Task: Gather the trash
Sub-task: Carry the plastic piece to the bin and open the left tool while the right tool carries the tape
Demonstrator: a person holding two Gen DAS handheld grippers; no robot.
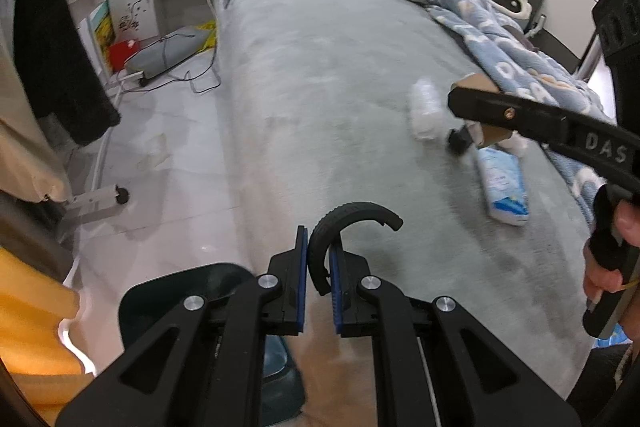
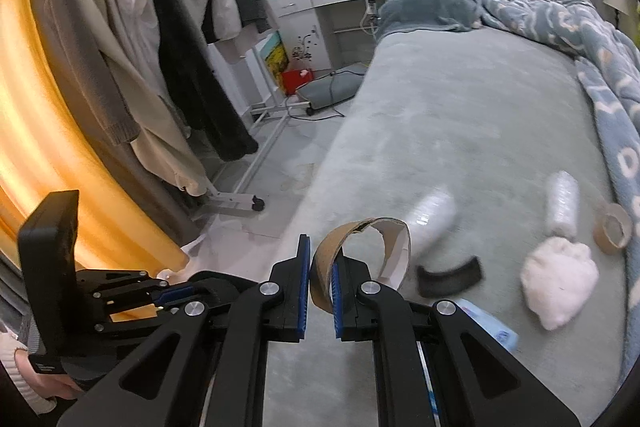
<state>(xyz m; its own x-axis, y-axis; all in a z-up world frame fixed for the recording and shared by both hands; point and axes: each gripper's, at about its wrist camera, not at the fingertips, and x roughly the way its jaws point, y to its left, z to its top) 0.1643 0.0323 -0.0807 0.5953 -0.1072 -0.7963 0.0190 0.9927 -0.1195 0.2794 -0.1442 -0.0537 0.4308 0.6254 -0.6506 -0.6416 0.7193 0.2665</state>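
My left gripper (image 1: pixel 319 259) is shut on a curved black rubber strip (image 1: pixel 352 221) above the near edge of the grey-green bed (image 1: pixel 320 87). My right gripper (image 2: pixel 320 267) is shut on a torn brown cardboard ring (image 2: pixel 362 239); in the left wrist view it (image 1: pixel 464 123) hangs at the right, over the bed. Loose on the bed lie two clear plastic bottles (image 2: pixel 564 203) (image 2: pixel 434 215), a white crumpled wad (image 2: pixel 556 283), a cardboard tape core (image 2: pixel 612 227), another black curved strip (image 2: pixel 448 277) and a blue tissue pack (image 1: pixel 504 187).
A dark teal container (image 1: pixel 172 291) sits on the floor under my left gripper. A clothes rack with hanging coats (image 2: pixel 168 27) lines the left side, its wheeled foot (image 1: pixel 104 197) on the tiles. A blue patterned duvet (image 1: pixel 480 15) covers the bed's right side. Cables and a cushion (image 1: pixel 168 51) lie by the white dresser.
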